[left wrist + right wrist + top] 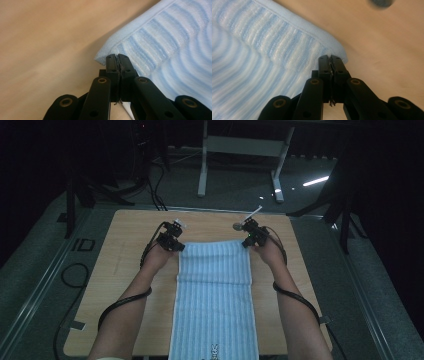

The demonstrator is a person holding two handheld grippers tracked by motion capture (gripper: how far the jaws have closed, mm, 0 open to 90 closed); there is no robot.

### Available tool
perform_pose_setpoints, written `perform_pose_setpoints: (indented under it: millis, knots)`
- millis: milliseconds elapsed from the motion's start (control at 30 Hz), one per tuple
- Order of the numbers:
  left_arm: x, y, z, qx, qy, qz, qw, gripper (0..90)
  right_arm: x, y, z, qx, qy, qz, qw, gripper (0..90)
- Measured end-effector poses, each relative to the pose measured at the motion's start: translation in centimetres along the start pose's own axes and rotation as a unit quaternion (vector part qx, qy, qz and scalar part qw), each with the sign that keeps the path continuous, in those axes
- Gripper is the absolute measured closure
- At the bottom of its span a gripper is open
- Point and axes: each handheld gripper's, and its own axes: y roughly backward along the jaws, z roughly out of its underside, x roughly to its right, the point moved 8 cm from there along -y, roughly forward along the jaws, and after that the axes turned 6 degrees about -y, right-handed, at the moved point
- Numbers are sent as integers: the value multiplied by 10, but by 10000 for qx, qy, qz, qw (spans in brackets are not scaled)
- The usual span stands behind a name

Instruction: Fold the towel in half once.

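A light blue striped towel lies lengthwise down the middle of the wooden table, its near end hanging over the front edge. My left gripper is shut on the towel's far left corner, which is raised off the wood. My right gripper is shut on the far right corner, also raised. In both gripper views the black jaws are pressed together with the towel's hem pinched at their tips.
A small round dark object lies on the table just beyond the right gripper, blurred at the top of the right gripper view. A white desk frame stands on the floor behind the table. Cables trail from both grippers.
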Motion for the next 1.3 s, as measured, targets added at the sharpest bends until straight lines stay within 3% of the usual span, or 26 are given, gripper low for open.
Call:
perform_pose_setpoints:
  millis: [67,100,267,400,467,500,567,700,767,900,1100,1200,1233,1300]
  knots:
    - [-4,10,-10,66,-83,-182,9998,877,3,16,-12,152,-14,11,9999,882]
    - [-6,16,-17,143,-44,-145,9998,877,5,23,-17,203,3,9,9998,882]
    - [-13,44,-48,394,-169,-436,9981,877,13,59,-45,569,51,308,9979,883]
    - [-18,65,-67,650,-98,-515,9965,877,17,79,-60,692,73,410,9967,882]
    - [-18,71,-72,729,-130,-552,9957,877,18,84,-63,738,71,413,9964,882]
    - [-19,85,-81,853,-150,-555,9947,877,22,97,-70,885,50,432,9951,882]
    - [-20,96,-89,938,-229,-655,9932,876,24,107,-74,955,55,451,9944,882]
    - [-16,108,-96,1057,-287,-626,9920,876,25,128,-82,1198,67,551,9912,882]
    - [-14,107,-95,1070,-267,-638,9919,876,24,135,-82,1265,88,568,9903,882]
    - [-6,101,-81,1039,-309,-397,9933,876,19,136,-71,1394,144,408,9893,880]
    - [8,84,-50,1087,-286,77,9936,876,7,120,-31,1438,380,235,9886,880]
    - [15,79,-39,1077,-320,186,9935,876,-1,116,-10,1534,462,155,9870,880]
    - [25,75,-28,1083,-389,339,9928,876,-4,114,0,1496,507,132,9874,880]
    - [34,72,-16,1045,-498,390,9925,876,-9,111,12,1548,553,79,9864,880]
